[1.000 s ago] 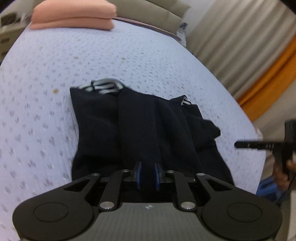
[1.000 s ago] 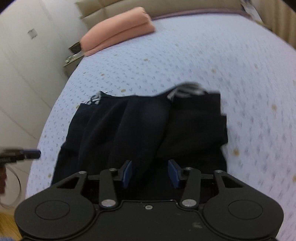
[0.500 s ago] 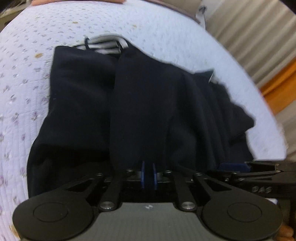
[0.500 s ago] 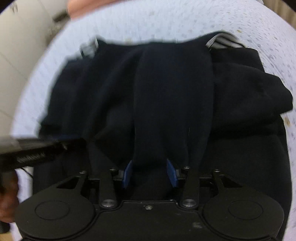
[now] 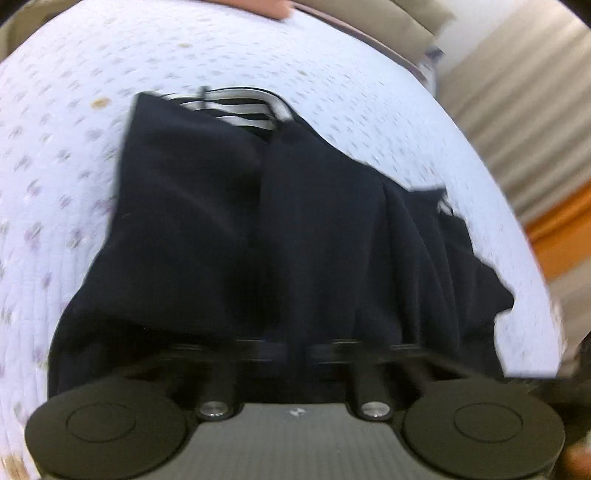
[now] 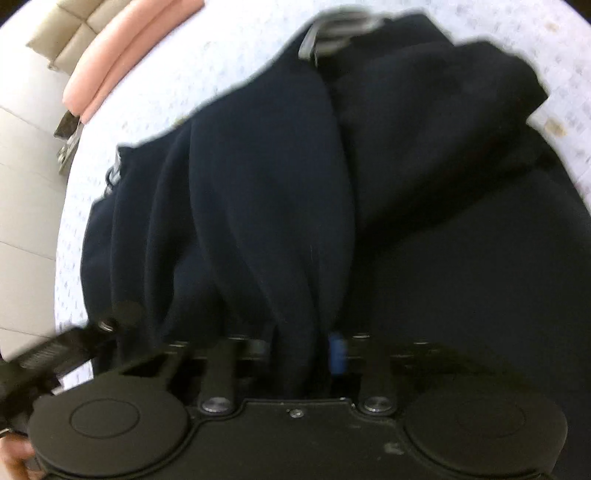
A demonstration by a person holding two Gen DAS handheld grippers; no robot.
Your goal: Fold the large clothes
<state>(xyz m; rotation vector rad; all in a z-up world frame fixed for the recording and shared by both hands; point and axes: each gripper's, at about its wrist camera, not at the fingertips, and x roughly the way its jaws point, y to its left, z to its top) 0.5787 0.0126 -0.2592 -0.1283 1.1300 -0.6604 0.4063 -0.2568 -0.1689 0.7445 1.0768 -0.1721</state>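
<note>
A large dark navy garment (image 5: 314, 221) lies bunched on the bed, its striped grey-and-white collar (image 5: 240, 107) at the far end. My left gripper (image 5: 295, 349) is shut on a raised fold at the garment's near edge. In the right wrist view the same garment (image 6: 277, 184) fills most of the picture. A thick ridge of its cloth runs between the blue pads (image 6: 338, 354) of my right gripper (image 6: 300, 350). Those jaws are closing and press on the ridge from both sides. The left gripper (image 6: 66, 350) shows blurred at the lower left there.
The bed has a white cover with small lilac dots (image 5: 110, 74). A folded pink blanket (image 6: 110, 66) lies at the head, by a beige headboard (image 5: 369, 14). Grey curtains (image 5: 517, 110) and an orange strip (image 5: 565, 229) are past the right edge. A nightstand (image 6: 68, 136) stands left.
Both grippers have come down close over the garment. The right jaws have narrowed onto the cloth ridge and that view has rolled. The left jaws have closed fully on their fold.
</note>
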